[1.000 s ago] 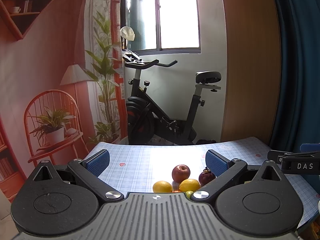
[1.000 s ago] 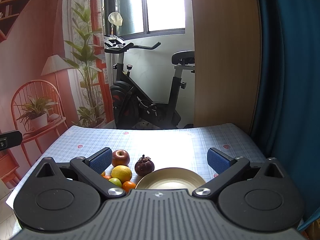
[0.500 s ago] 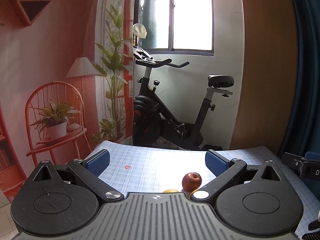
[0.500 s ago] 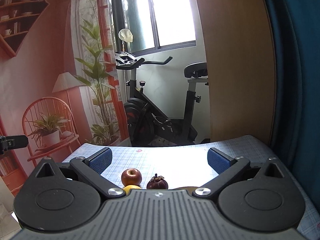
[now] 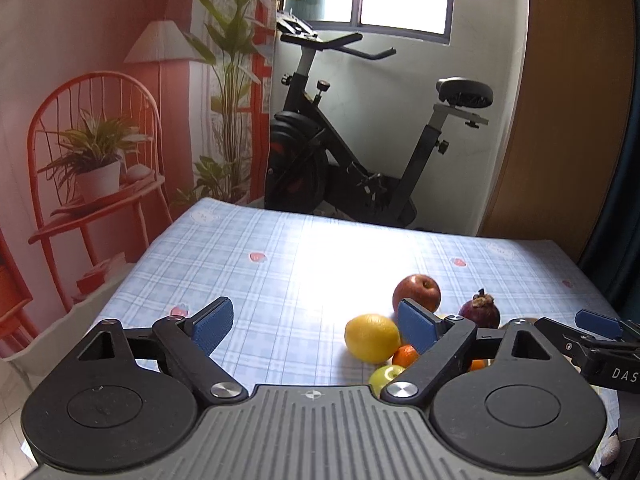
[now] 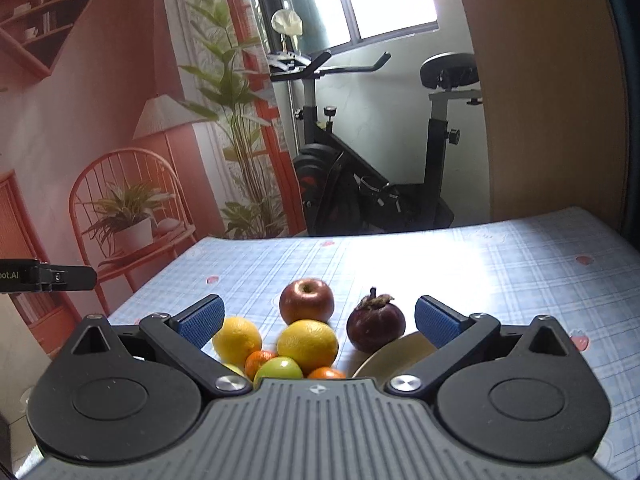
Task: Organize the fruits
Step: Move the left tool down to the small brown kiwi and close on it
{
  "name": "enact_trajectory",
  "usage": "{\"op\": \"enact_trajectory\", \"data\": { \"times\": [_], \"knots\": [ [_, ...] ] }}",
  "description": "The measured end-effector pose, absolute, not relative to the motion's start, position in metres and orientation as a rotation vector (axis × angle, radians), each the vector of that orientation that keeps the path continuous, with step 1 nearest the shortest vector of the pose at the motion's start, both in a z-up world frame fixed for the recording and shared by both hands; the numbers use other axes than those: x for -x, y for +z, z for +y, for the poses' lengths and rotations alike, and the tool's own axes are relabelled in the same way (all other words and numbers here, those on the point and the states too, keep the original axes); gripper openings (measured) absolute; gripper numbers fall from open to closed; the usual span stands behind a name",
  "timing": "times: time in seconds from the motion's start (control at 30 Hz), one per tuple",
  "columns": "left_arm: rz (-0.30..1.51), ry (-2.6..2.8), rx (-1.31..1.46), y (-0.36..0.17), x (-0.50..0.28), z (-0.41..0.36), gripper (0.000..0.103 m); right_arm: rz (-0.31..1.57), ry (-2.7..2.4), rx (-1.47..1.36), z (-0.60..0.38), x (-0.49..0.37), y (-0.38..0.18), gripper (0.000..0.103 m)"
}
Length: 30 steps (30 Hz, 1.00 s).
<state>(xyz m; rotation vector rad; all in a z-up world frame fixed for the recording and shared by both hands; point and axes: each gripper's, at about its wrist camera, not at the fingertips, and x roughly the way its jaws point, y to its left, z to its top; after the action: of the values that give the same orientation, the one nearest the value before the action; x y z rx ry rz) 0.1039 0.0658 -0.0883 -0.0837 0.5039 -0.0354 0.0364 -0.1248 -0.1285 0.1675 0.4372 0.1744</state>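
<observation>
A pile of fruit lies on the blue checked tablecloth [image 5: 280, 264]. It holds a red apple [image 6: 306, 301], a dark mangosteen [image 6: 375, 324], two lemons [image 6: 307, 345] [image 6: 237, 340], small oranges [image 6: 258, 361] and a green fruit [image 6: 279, 369]. A gold plate [image 6: 396, 354] lies right of the pile, half hidden by my right gripper. My right gripper [image 6: 318, 320] is open and empty, above the pile's near side. My left gripper [image 5: 314, 326] is open and empty, left of the fruit; the apple [image 5: 416, 292] and a lemon [image 5: 372, 338] show by its right finger.
An exercise bike [image 5: 360, 152] stands beyond the table's far edge. A red backdrop with a printed chair [image 5: 96, 152] is at the left, a wooden panel [image 6: 552, 100] and dark curtain at the right. The right gripper's tip [image 5: 596, 330] shows at the left view's right edge.
Both grippers tilted up, then down again toward the table. Now they sit closer to the fruit pile, which shows larger. No fruit has moved.
</observation>
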Motion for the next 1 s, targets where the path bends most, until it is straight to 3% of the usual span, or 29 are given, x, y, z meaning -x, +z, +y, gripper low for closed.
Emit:
{"op": "enact_trajectory", "data": {
  "times": [0.07,0.2,0.27,0.4,0.47,0.77,1.0],
  "knots": [
    [0.544,-0.061,0.086,-0.099,-0.108,0.068,0.081,0.474,0.183,-0.132,-0.118,-0.041,-0.136,0.103],
    [0.590,-0.052,0.065,-0.115,-0.117,0.070,0.077,0.534,0.182,-0.084,-0.105,-0.051,-0.149,0.095],
    [0.610,-0.050,0.059,-0.121,-0.119,0.074,0.069,0.544,0.207,-0.057,-0.099,-0.054,-0.153,0.094],
    [0.676,-0.057,0.060,-0.134,-0.120,0.077,0.061,0.561,0.239,-0.033,-0.093,-0.058,-0.157,0.094],
    [0.689,-0.069,0.046,-0.141,-0.122,0.076,0.051,0.580,0.256,-0.035,-0.092,-0.061,-0.161,0.094],
    [0.793,-0.239,0.100,-0.166,-0.132,0.069,0.046,0.630,0.289,0.010,-0.079,-0.070,-0.169,0.094],
    [0.917,-0.335,0.156,-0.187,-0.145,0.056,0.046,0.650,0.287,-0.011,-0.083,-0.071,-0.170,0.080]
  ]
}}
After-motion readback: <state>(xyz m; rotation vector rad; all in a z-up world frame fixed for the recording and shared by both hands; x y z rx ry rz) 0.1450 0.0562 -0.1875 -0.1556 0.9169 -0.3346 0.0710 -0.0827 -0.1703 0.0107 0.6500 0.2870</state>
